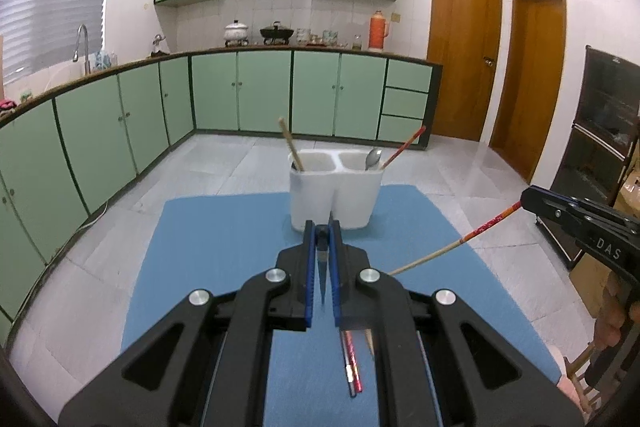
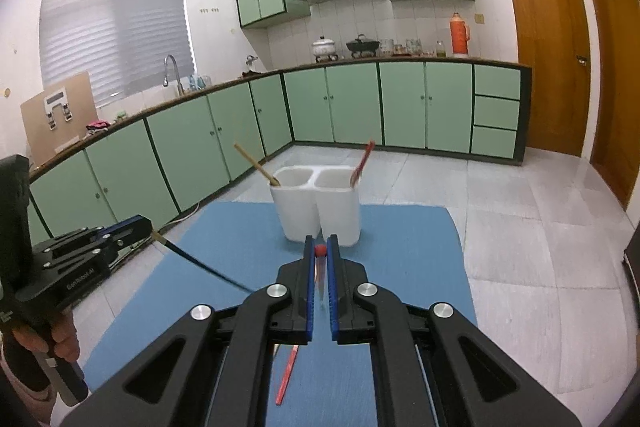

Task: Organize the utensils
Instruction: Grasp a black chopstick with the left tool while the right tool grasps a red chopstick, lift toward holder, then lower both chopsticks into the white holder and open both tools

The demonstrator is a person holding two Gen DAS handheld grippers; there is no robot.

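Observation:
A white two-compartment utensil holder (image 1: 335, 193) stands on a blue mat (image 1: 224, 251); it also shows in the right wrist view (image 2: 318, 209). Its left compartment holds a wooden chopstick (image 1: 291, 145), its right one a spoon (image 1: 373, 159) and a red chopstick (image 1: 402, 147). My left gripper (image 1: 322, 233) is shut on a dark blue chopstick (image 2: 200, 263) and hovers above the mat. My right gripper (image 2: 320, 251) is shut on a red-tipped chopstick (image 1: 452, 247), also held above the mat. Red chopsticks (image 1: 352, 363) lie on the mat under the left gripper.
Green kitchen cabinets (image 1: 264, 91) run along the back and left walls. Pots (image 1: 276, 33) and a red thermos (image 1: 378, 31) stand on the counter. Wooden doors (image 1: 464, 55) are at the right. A loose red chopstick (image 2: 288, 373) lies on the mat.

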